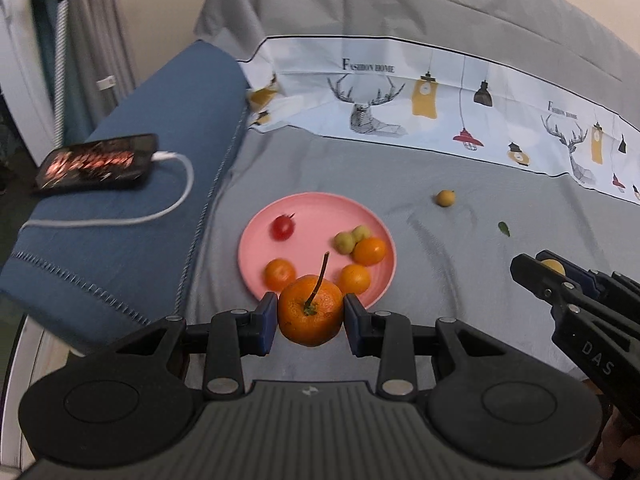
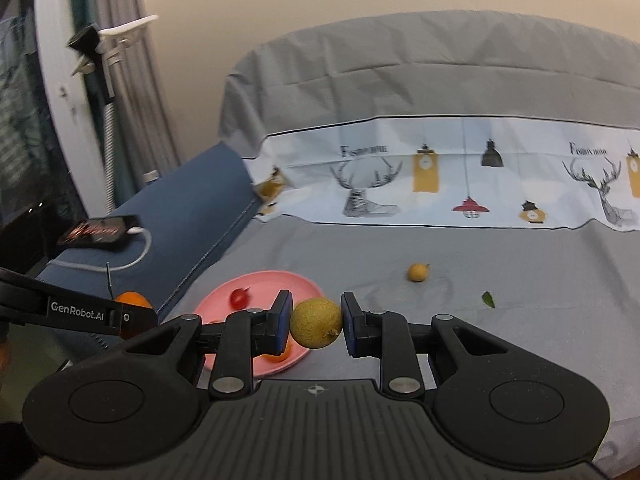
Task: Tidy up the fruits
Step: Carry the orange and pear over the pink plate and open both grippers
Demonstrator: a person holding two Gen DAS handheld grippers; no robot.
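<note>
My left gripper [image 1: 311, 316] is shut on a mandarin [image 1: 310, 312] with a long stem, held just in front of the pink plate [image 1: 256, 248]. On the plate lie a red cherry tomato [image 1: 282, 228], three small oranges [image 1: 370, 251] and two pale green fruits [image 1: 351, 239]. My right gripper [image 2: 316, 322] is shut on a yellow-brown longan [image 2: 316, 322], above the right rim of the plate [image 2: 296, 284]. In the left wrist view the right gripper [image 1: 550, 270] comes in from the right edge. Another longan [image 1: 445, 198] [image 2: 417, 272] lies loose on the grey sheet.
A folded blue blanket [image 1: 160, 140] at the left carries a phone [image 1: 96, 163] on a white cable. A small green leaf [image 1: 504, 229] lies on the sheet. A printed cloth [image 1: 440, 92] with deer and lamps runs along the back, with a grey pillow behind it.
</note>
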